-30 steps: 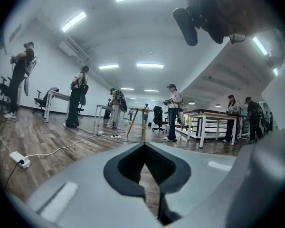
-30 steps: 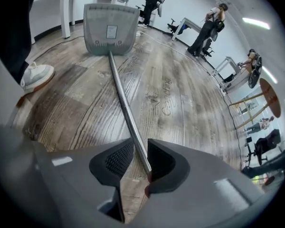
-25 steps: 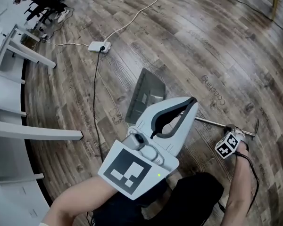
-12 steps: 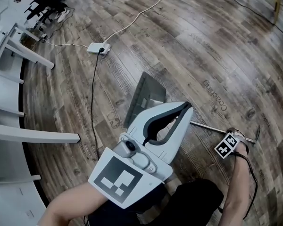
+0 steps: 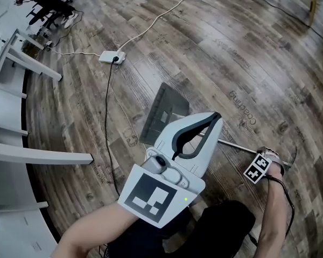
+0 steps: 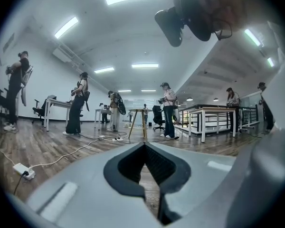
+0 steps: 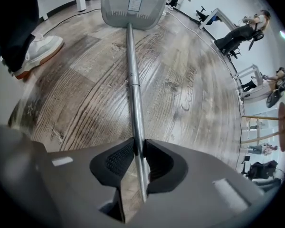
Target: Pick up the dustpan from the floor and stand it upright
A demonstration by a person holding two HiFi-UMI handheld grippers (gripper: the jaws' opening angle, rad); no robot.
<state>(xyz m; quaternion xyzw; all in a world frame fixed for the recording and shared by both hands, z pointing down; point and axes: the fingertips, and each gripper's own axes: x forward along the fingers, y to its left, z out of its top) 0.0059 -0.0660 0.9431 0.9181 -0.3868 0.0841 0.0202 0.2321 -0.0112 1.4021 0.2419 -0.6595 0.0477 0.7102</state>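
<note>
The grey dustpan [image 5: 164, 112] lies flat on the wooden floor, its long metal handle [image 5: 237, 145] running right toward my right gripper [image 5: 274, 160]. In the right gripper view the handle [image 7: 133, 80] passes straight between the jaws of the right gripper [image 7: 137, 148], which are shut on it, with the pan [image 7: 132, 4] at the far end. My left gripper [image 5: 218, 117] hovers in the air above the pan and handle junction and hides part of it. The left gripper [image 6: 143, 146] is shut, tips touching, with nothing held.
A white power strip [image 5: 112, 56] with white and black cables [image 5: 106, 106] lies left of the pan. White table legs [image 5: 37, 155] line the left side. A white shoe [image 7: 35, 51] stands beside the handle. People and tables [image 6: 213, 115] stand far across the room.
My left gripper dipped down-left and came back to about where it was. The right gripper stays shut on the handle, and the dustpan has not moved.
</note>
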